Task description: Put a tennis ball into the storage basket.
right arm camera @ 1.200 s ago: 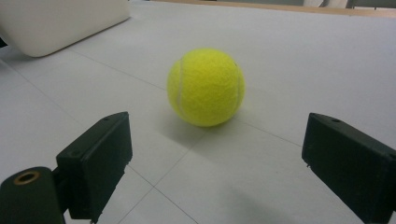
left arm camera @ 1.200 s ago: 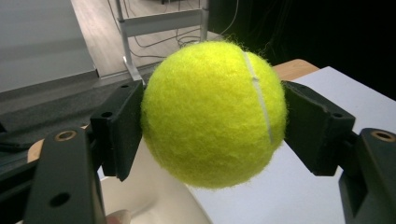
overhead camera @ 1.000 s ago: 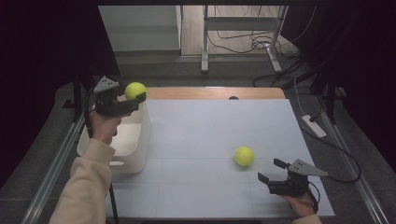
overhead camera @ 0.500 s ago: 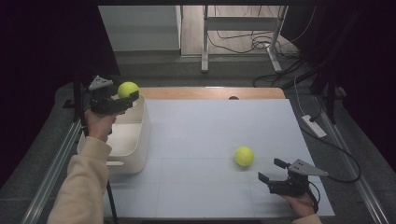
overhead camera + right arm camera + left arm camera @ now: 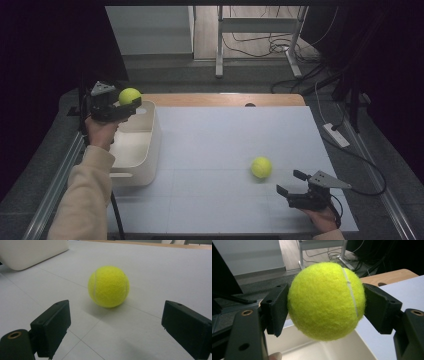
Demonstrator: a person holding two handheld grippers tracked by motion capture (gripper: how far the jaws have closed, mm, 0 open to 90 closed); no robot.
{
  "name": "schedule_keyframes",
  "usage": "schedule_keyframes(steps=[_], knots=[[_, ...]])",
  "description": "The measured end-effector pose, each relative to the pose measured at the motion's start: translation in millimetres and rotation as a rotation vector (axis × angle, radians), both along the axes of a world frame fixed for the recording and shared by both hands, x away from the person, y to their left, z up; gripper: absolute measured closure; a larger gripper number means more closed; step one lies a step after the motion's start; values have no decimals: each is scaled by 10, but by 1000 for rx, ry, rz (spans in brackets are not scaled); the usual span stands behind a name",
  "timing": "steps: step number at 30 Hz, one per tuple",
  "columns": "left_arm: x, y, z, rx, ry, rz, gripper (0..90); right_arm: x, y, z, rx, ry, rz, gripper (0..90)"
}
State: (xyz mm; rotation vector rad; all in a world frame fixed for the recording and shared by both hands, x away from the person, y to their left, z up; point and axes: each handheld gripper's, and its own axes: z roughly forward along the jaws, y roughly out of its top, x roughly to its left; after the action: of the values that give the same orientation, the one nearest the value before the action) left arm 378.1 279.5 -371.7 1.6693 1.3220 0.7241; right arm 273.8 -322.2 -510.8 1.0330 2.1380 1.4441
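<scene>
Over bin (image 5: 150,145), your left tongs (image 5: 131,104) clamped ball (image 5: 129,95); right tongs (image 5: 289,184) gaped apart. Off-centre release risked rim bounce-out.

The white bin (image 5: 145,150) stands at nine o'clock on the white table top (image 5: 225,140), its walls the one tall obstacle; its open mouth is reachable from above. A loose tennis ball (image 5: 261,167) lies at five o'clock, just ahead of the right gripper (image 5: 291,187), with open surface all around it. From twelve to three o'clock the top lies bare.
</scene>
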Motion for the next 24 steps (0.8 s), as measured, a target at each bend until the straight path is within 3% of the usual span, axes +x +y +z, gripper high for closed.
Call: schedule_keyframes(steps=[24], knots=[[61, 187, -105, 14, 58, 63, 270, -5, 5, 6, -2, -4, -12, 89]])
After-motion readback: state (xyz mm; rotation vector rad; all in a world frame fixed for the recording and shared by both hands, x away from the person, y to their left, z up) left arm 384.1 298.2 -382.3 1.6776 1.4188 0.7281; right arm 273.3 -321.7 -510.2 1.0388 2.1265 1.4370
